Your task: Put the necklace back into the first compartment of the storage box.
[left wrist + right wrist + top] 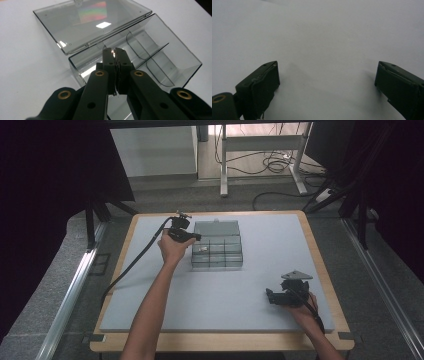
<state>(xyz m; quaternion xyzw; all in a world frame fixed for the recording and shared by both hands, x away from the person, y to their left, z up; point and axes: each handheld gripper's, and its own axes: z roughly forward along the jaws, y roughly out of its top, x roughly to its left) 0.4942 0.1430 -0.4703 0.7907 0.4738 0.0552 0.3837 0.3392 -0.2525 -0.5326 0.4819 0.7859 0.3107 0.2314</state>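
1. Nearest me, my right gripper (272, 296) rests on the grey mat (280, 250), jaws wide apart, nothing between.
2. Farther out, my left gripper (115, 52) has its jaws pressed together over the clear box (217, 251); whether they pinch anything, I cannot tell.
3. The box's lid (87, 22) lies open behind.

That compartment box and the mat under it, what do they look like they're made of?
Compartment box: looks like clear, smoke-tinted hard plastic, glossy; its open lid shows a rainbow sheen and a sharp light reflection. Mat: pale grey, matte, no glare; possibly foam or rubber sheet, hard to say.
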